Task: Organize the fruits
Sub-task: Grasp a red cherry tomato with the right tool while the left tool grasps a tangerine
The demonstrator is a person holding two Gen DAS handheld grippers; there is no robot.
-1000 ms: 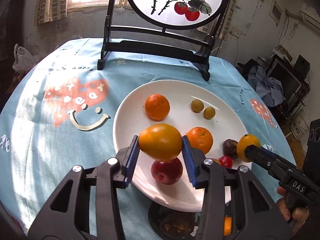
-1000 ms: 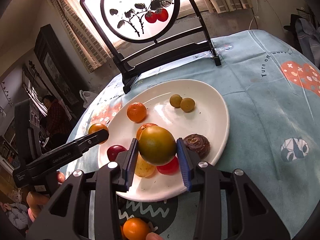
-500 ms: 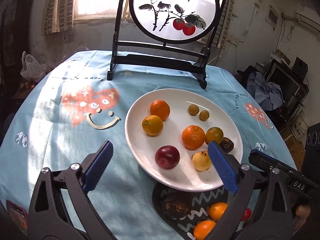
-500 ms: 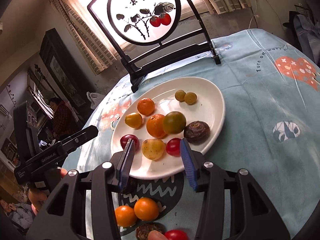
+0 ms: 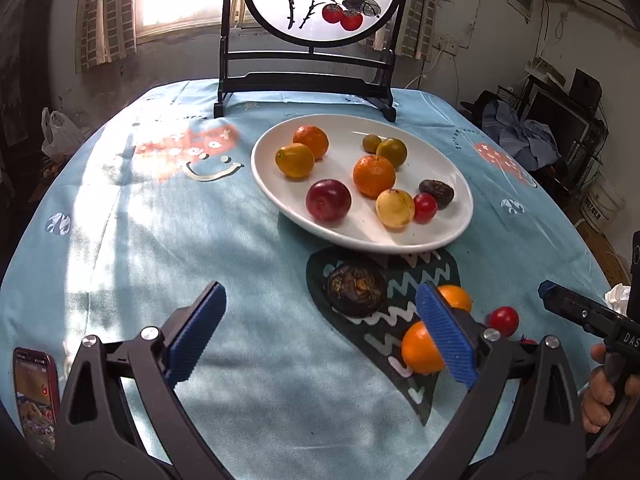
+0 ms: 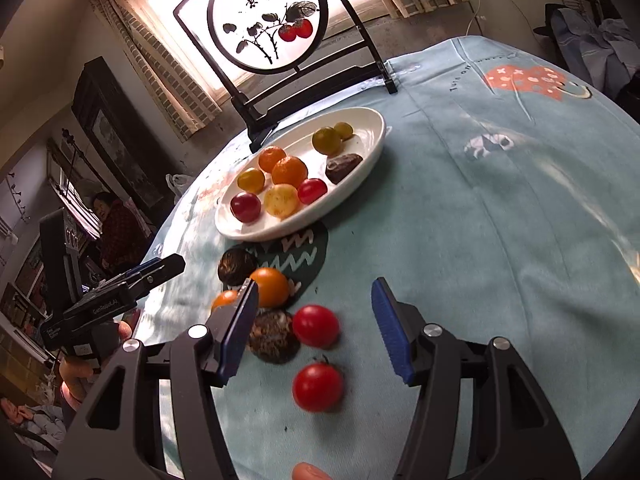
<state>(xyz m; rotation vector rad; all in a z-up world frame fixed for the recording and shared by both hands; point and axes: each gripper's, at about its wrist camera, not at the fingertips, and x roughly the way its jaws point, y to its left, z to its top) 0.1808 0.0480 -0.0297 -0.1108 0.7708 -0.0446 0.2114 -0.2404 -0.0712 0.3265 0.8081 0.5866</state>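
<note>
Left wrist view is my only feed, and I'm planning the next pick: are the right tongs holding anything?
Observer: No. The right tongs are open and empty.
Operator: I can make out only one loose cherry tomato clearly. Are there more?
Observer: Two lie in front of the open fingers: the far cherry tomato and the near cherry tomato.
Operator: And one loose dark fruit?
Observer: Two. Besides the far dark wrinkled fruit, a near dark wrinkled fruit sits next to the far cherry tomato.
</note>
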